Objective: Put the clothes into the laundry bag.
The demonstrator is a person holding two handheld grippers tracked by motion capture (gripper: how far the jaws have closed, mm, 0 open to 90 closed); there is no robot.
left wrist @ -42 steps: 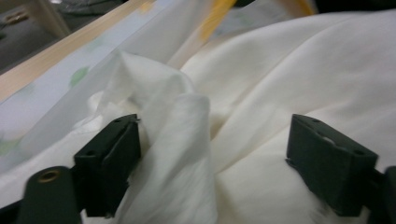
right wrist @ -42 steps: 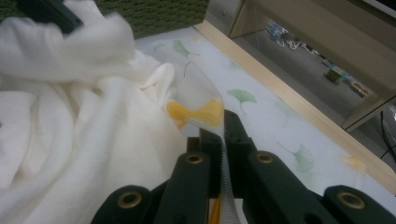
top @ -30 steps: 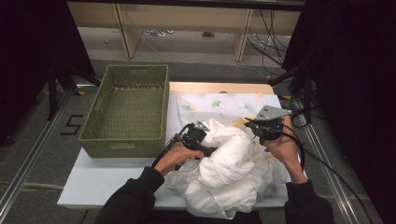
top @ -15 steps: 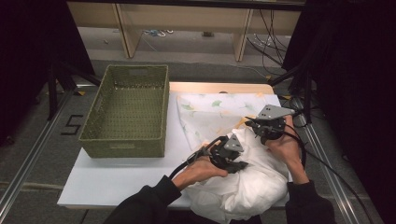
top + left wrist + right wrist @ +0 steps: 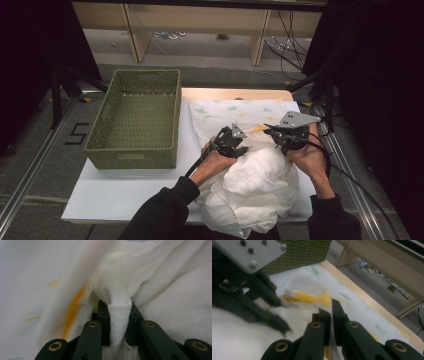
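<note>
A white cloth (image 5: 235, 112) printed with green and yellow leaves lies flat on the far part of the table. Its near part bulges into a white padded bundle (image 5: 255, 185) that hangs over the front edge. At the bundle's far left my left gripper (image 5: 231, 141) has just been closing, and its jaws pinch an upright fold of white cloth (image 5: 119, 315). In its own view the left gripper (image 5: 118, 306) is surrounded by cloth. My right gripper (image 5: 290, 135) sits at the bundle's far right. In its own view the right gripper (image 5: 332, 312) is shut on the cloth's edge (image 5: 332, 340) beside a yellow print.
A green woven basket (image 5: 132, 150) stands empty on the left half of the white table top (image 5: 125, 192). Wooden shelf legs (image 5: 257, 42) and loose cables (image 5: 295, 45) are on the floor beyond the table. Dark curtains flank both sides.
My left gripper went from the bundle's left side across to its middle, then away from me toward the printed cloth, ending nearer the right gripper. The right gripper has stayed put.
</note>
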